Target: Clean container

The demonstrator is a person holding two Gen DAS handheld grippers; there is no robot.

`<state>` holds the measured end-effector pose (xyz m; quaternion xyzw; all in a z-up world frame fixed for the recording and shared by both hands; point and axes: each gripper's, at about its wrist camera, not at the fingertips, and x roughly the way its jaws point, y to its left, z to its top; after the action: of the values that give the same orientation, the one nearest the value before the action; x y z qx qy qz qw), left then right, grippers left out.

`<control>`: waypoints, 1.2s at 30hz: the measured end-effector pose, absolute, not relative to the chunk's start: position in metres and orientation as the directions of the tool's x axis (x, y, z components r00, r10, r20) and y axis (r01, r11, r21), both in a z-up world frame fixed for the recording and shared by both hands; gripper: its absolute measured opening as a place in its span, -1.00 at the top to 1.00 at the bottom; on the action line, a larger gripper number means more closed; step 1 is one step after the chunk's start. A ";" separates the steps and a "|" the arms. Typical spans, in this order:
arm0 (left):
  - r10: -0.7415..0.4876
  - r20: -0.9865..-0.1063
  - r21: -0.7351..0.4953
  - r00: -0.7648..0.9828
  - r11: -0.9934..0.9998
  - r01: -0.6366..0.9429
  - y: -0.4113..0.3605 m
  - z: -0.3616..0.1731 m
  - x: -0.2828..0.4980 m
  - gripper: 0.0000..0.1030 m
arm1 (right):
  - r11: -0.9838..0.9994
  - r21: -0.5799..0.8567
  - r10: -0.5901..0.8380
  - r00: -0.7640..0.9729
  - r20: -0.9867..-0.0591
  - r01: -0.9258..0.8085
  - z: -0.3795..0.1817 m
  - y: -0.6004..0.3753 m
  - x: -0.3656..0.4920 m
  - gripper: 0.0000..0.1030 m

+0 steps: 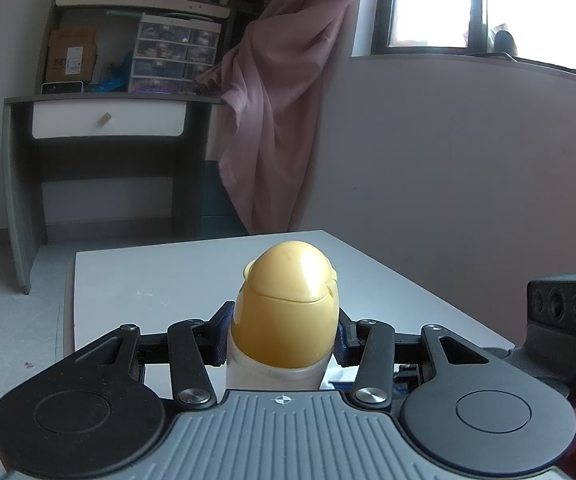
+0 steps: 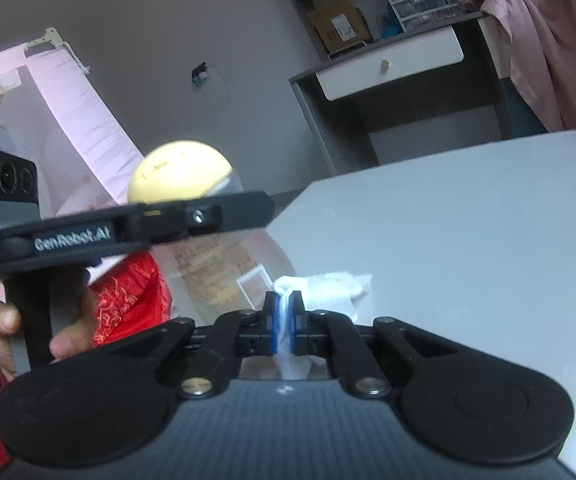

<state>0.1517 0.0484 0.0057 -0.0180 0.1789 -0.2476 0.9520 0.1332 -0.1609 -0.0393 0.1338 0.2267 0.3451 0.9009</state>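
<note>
My left gripper (image 1: pixel 284 334) is shut on a container (image 1: pixel 286 312), a white bottle with a rounded yellow cap, held upright above the near end of the white table (image 1: pixel 168 276). In the right wrist view the same container (image 2: pixel 182 174) shows at the left, its labelled body (image 2: pixel 216 272) below the left gripper's black frame (image 2: pixel 128 224). My right gripper (image 2: pixel 284 316) is shut on a crumpled white tissue (image 2: pixel 327 284), right beside the container's body; I cannot tell whether they touch.
A grey desk with a white drawer (image 1: pixel 108 120) and shelves stands behind the table. A pink curtain (image 1: pixel 280 100) hangs beside a window (image 1: pixel 447 0). The person's hand and red sleeve (image 2: pixel 128 292) are at the left.
</note>
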 end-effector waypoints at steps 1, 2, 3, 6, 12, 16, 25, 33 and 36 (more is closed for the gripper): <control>-0.478 -0.331 -0.123 0.814 0.877 0.465 0.048 0.006 0.152 0.08 | 0.727 0.398 0.682 0.659 -0.318 -0.560 -0.040 -0.161 0.133 0.90; -0.477 -0.331 -0.123 0.814 0.877 0.464 0.048 0.005 0.152 0.08 | 0.727 0.399 0.681 0.658 -0.321 -0.558 -0.041 -0.161 0.133 0.90; -0.477 -0.330 -0.123 0.814 0.877 0.464 0.048 0.005 0.151 0.08 | 0.728 0.399 0.680 0.658 -0.323 -0.557 -0.042 -0.160 0.133 0.90; -0.477 -0.327 -0.123 0.816 0.877 0.463 0.048 0.005 0.151 0.08 | 0.729 0.397 0.679 0.659 -0.324 -0.557 -0.042 -0.160 0.132 0.90; -0.478 -0.309 -0.131 0.822 0.878 0.461 0.049 0.007 0.149 0.05 | 0.732 0.391 0.678 0.659 -0.327 -0.558 -0.042 -0.160 0.130 0.90; -0.480 -0.310 -0.135 0.821 0.877 0.462 0.048 0.006 0.148 0.06 | 0.733 0.389 0.676 0.660 -0.327 -0.558 -0.043 -0.160 0.130 0.90; -0.478 -0.308 -0.134 0.823 0.878 0.460 0.048 0.008 0.149 0.09 | 0.711 0.390 0.697 0.662 -0.277 -0.585 -0.028 -0.161 0.126 0.89; -0.477 -0.310 -0.130 0.823 0.878 0.460 0.047 0.008 0.150 0.10 | 0.674 0.390 0.727 0.657 -0.199 -0.628 -0.010 -0.167 0.121 0.89; -0.476 -0.311 -0.127 0.823 0.878 0.461 0.047 0.008 0.149 0.10 | 0.666 0.410 0.732 0.651 -0.201 -0.623 -0.015 -0.170 0.124 0.90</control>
<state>0.1493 0.0465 0.0082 -0.0233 0.1687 -0.2454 0.9543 0.1238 -0.1696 -0.0152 0.1541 0.1775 0.3783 0.8953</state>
